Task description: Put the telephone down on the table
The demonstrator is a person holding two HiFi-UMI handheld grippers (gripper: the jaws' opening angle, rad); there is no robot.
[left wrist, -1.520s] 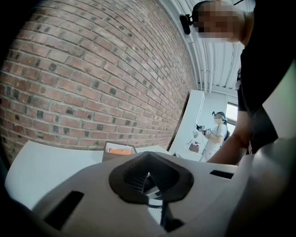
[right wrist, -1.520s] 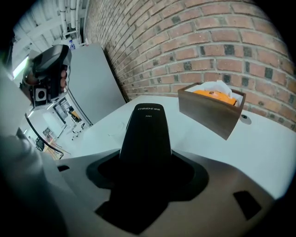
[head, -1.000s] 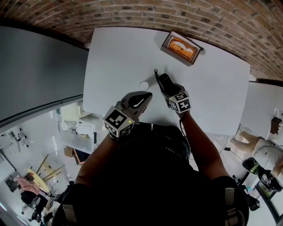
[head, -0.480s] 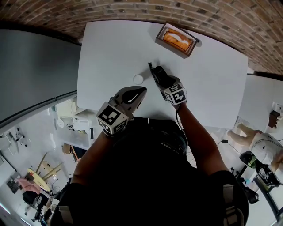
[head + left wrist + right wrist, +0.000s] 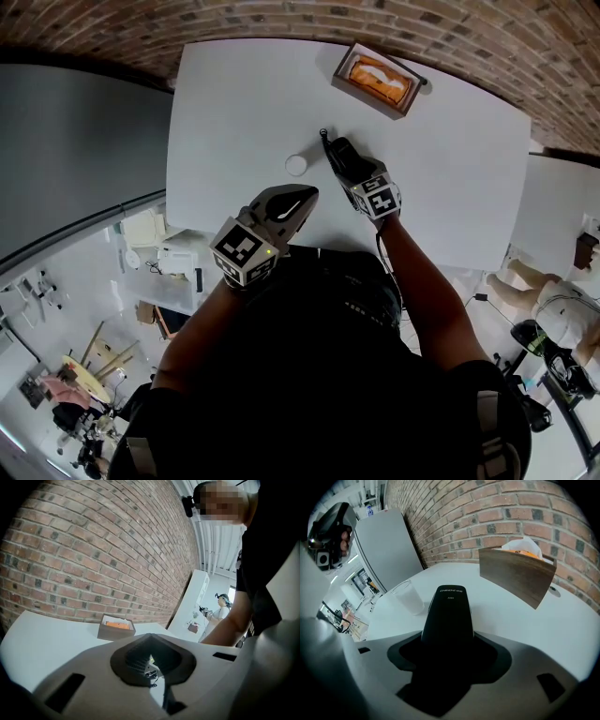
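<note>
A black telephone handset (image 5: 337,154) juts forward from my right gripper (image 5: 351,171), which is shut on its rear end. In the right gripper view the handset (image 5: 449,612) points out over the white table (image 5: 234,103), toward the brick wall. The frames do not show whether it rests on the tabletop. My left gripper (image 5: 300,198) hovers at the table's near edge, left of the handset. Its jaws stand together with nothing between them.
A small translucent cup (image 5: 296,165) stands just left of the handset's tip. A brown tissue box (image 5: 377,80) with an orange pack sits at the far side of the table, by the brick wall. A grey panel borders the table's left side.
The head camera has shifted a little. Both grippers and the handset keep nearly the same places relative to the cup.
</note>
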